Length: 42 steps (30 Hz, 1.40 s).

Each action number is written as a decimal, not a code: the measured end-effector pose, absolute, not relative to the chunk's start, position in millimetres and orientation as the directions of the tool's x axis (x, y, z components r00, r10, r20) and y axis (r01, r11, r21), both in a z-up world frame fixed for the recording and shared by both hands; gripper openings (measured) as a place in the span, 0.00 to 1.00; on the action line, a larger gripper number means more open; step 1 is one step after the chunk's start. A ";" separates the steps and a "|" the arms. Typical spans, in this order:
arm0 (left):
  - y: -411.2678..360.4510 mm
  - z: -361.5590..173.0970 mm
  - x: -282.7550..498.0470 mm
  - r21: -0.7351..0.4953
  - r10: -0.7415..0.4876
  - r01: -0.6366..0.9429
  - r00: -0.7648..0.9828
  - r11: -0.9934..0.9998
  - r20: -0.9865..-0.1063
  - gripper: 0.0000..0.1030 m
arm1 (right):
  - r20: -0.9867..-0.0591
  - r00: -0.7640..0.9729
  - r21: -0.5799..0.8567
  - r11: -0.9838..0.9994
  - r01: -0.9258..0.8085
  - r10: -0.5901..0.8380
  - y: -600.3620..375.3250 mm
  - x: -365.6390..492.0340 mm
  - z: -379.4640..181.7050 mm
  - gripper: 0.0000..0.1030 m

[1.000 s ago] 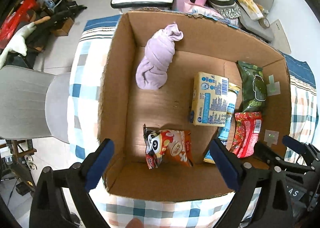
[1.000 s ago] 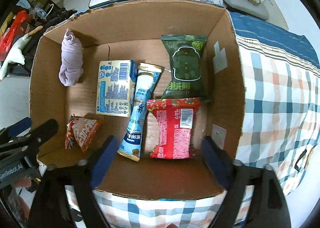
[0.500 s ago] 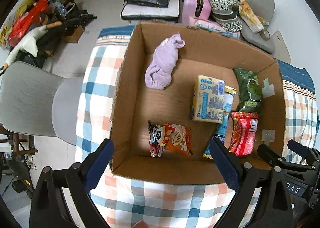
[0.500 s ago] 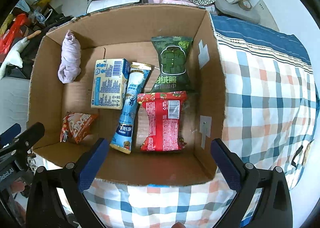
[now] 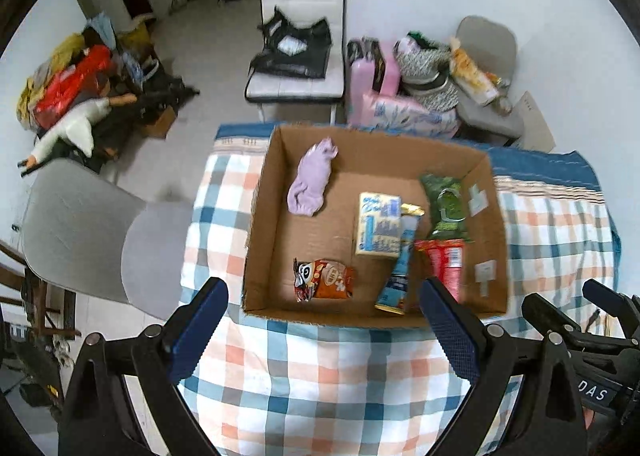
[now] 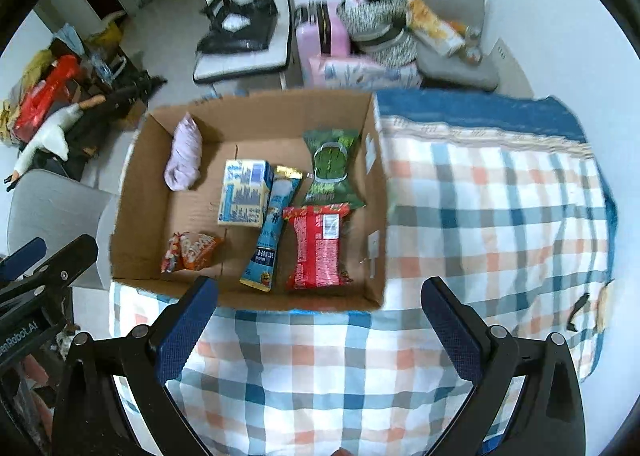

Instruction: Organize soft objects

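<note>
Both grippers, left and right, jaws spread and holding nothing, hover over the checked tabletop just short of one cardboard box holding six items: one lilac cloth roll far-left, long axis pointing away, plus five packets.

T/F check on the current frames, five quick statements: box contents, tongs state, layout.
1. Both tongs, left and right, are open and empty. True.
2. The purple cloth lies on the checked tablecloth. False: it is inside the cardboard box, at its far left corner.
3. The red packet sits nearer the tongs than the green packet. True.
4. The box is closed. False: it is open-topped.
5. The orange snack bag rests on the yellow-blue carton. False: they lie apart.
</note>
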<state>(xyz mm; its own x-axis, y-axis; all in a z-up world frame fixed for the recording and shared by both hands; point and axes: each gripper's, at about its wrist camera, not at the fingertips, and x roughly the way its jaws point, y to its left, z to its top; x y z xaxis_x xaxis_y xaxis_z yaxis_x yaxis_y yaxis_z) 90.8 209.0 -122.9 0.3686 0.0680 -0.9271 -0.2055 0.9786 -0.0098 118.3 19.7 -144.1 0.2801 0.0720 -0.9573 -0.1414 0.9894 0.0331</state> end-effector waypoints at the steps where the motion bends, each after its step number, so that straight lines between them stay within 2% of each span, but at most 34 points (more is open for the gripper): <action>1: 204.5 -110.6 84.0 -0.004 0.075 -0.197 0.391 0.980 -0.917 0.95 | -0.948 0.308 0.033 0.989 -0.144 0.076 16.9 109.3 -130.1 1.00; 9: 189.4 -40.9 42.0 0.003 0.097 -0.182 0.510 0.983 -0.855 0.95 | -0.890 0.447 0.028 0.990 -0.141 0.089 0.6 64.0 -49.6 1.00; 20: 182.4 0.5 4.1 -0.013 0.082 -0.163 0.561 0.986 -0.824 0.95 | -0.837 0.536 0.036 0.989 -0.143 0.107 -10.5 17.3 17.7 1.00; 42: 181.9 10.1 -8.1 0.001 0.105 -0.176 0.578 0.984 -0.809 0.95 | -0.820 0.571 -0.015 0.995 -0.096 0.043 -12.9 -2.8 34.1 1.00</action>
<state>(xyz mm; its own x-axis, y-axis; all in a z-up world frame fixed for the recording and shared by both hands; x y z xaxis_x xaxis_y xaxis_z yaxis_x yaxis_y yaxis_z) -8.1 181.9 10.1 0.5783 0.1047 -0.8091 -0.1764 0.9843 0.0012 -2.8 -12.9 34.1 0.5711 0.0427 -0.8197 -0.0962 0.9953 -0.0151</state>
